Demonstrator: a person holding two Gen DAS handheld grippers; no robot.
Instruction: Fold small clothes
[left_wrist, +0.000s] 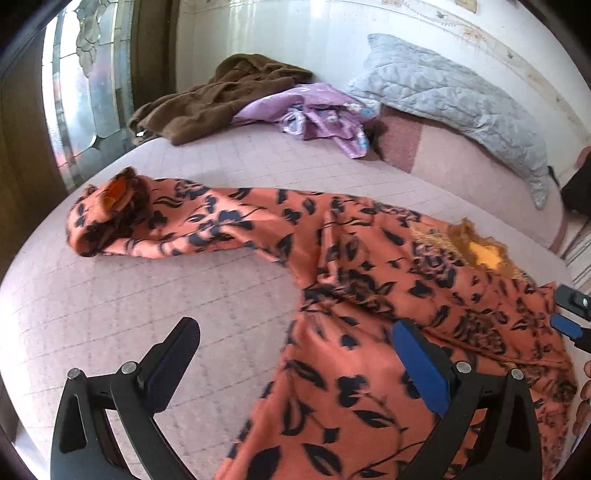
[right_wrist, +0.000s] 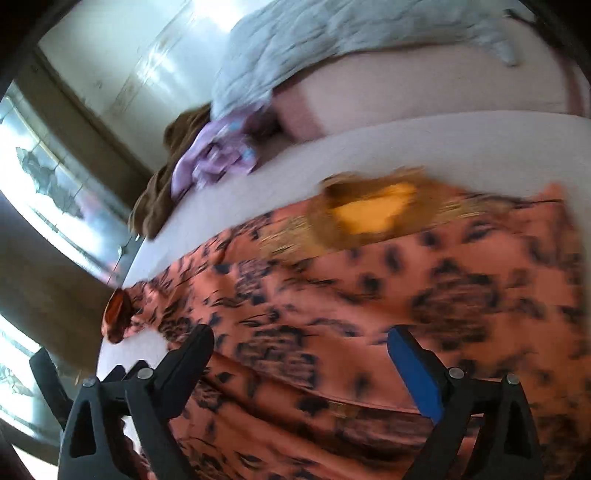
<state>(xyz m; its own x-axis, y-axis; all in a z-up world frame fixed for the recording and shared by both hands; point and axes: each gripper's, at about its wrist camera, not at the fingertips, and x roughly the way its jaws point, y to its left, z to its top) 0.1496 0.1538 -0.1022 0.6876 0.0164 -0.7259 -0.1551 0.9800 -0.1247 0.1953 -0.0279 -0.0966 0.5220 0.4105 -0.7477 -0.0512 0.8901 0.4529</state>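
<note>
Lying unfolded across the bed (left_wrist: 110, 295), the orange floral top (left_wrist: 351, 295) has its sleeve (left_wrist: 166, 225) stretched toward 10 o'clock, while left gripper (left_wrist: 295, 354) and right gripper (right_wrist: 301, 356) hover wide open, empty.

Two wrist fisheyes, both low over the bed (left_wrist: 110, 295).

Left view: level, faces across the bed toward the wall, fingers (left_wrist: 417, 362) in the foreground, close to the garment (left_wrist: 351, 295). Right view: rolled sideways, blurred, nearer the garment (right_wrist: 369, 295). Shared: garment, gray quilt (left_wrist: 461, 99) (right_wrist: 314, 48), purple cloth (left_wrist: 325, 114) (right_wrist: 218, 155), brown cloth (left_wrist: 210, 99) (right_wrist: 159, 199), window (left_wrist: 85, 92) (right_wrist: 48, 177).
</note>
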